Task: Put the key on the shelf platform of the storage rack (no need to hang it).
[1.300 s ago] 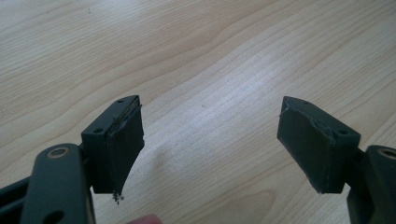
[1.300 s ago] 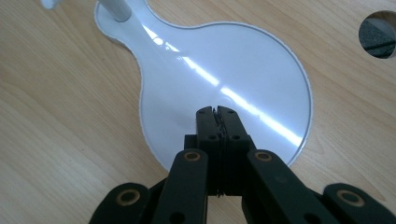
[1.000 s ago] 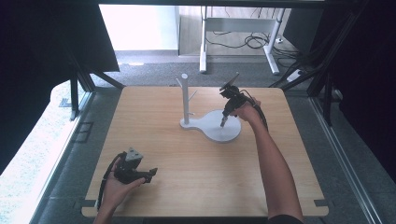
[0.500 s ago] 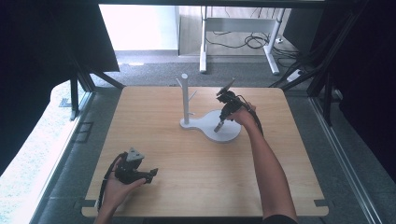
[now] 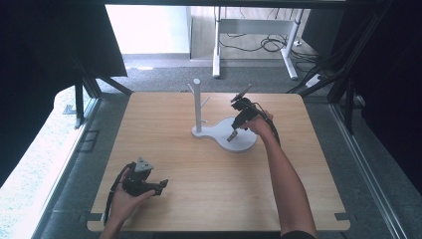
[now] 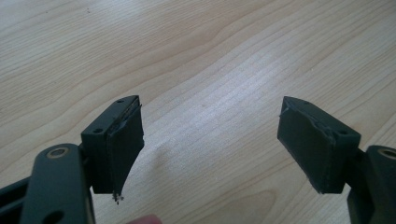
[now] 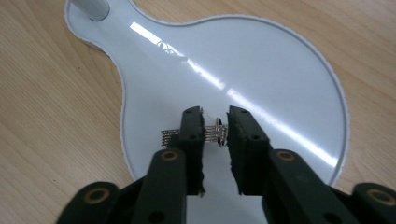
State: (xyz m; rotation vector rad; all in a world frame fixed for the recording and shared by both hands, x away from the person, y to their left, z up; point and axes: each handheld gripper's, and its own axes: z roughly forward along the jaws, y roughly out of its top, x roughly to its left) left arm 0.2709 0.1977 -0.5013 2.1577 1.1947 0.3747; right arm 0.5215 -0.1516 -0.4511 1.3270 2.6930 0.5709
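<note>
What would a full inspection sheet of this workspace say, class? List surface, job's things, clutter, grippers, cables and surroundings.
Surface: light wooden table, bare apart from the stand.
Job's things: white stand with upright peg post and glossy round base; small metal piece lying on that base.
Clutter: nothing seen.
Grippers: left gripper open over bare wood; right gripper over the base, jaws have just been opening, metal piece between them.
Cables: black cable trails from the left gripper.
Surroundings: grey floor, desk legs, floor cables beyond.

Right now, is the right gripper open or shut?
Open: the right gripper jaws, just opening, stand apart around the small metal piece over the white base.
</note>
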